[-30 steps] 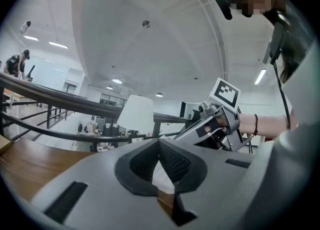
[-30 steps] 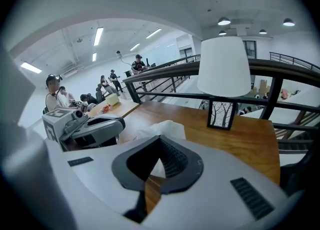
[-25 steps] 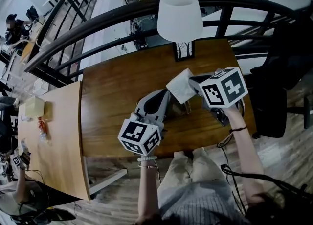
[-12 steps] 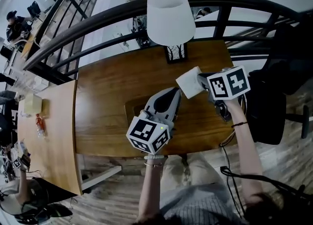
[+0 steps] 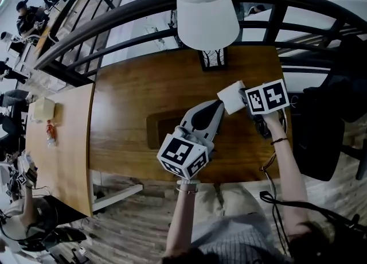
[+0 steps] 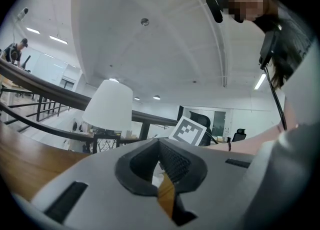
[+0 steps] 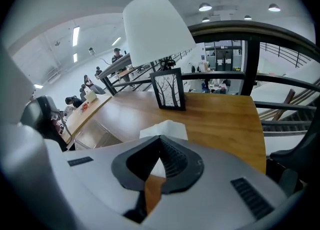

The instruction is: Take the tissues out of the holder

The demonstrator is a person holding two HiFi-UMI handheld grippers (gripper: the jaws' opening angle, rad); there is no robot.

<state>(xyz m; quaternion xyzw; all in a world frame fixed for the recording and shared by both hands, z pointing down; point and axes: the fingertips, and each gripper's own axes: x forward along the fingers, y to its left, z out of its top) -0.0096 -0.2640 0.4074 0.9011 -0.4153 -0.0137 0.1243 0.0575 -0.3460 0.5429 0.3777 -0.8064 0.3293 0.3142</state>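
Note:
A white tissue (image 5: 231,97) hangs over the right part of the brown wooden table (image 5: 137,90), with my right gripper (image 5: 244,100) shut on it. In the right gripper view the tissue (image 7: 164,130) sticks out past the closed jaws of that gripper (image 7: 160,143). The clear holder (image 5: 162,131) lies on the table at centre, partly hidden by my left gripper (image 5: 219,104); it shows again (image 7: 92,135) in the right gripper view. The left gripper (image 6: 160,144) is lifted, tilted upward, jaws shut with nothing in them, its tip close to the tissue.
A lamp with a white shade (image 5: 206,13) and a patterned square base (image 5: 213,58) stands at the table's far edge. Behind it runs a dark railing (image 5: 114,33). A lighter table (image 5: 57,154) adjoins on the left. A black office chair (image 5: 321,131) is at the right.
The right gripper has carried the tissue to the right, away from the holder. The left gripper has risen off the holder and followed up and to the right.

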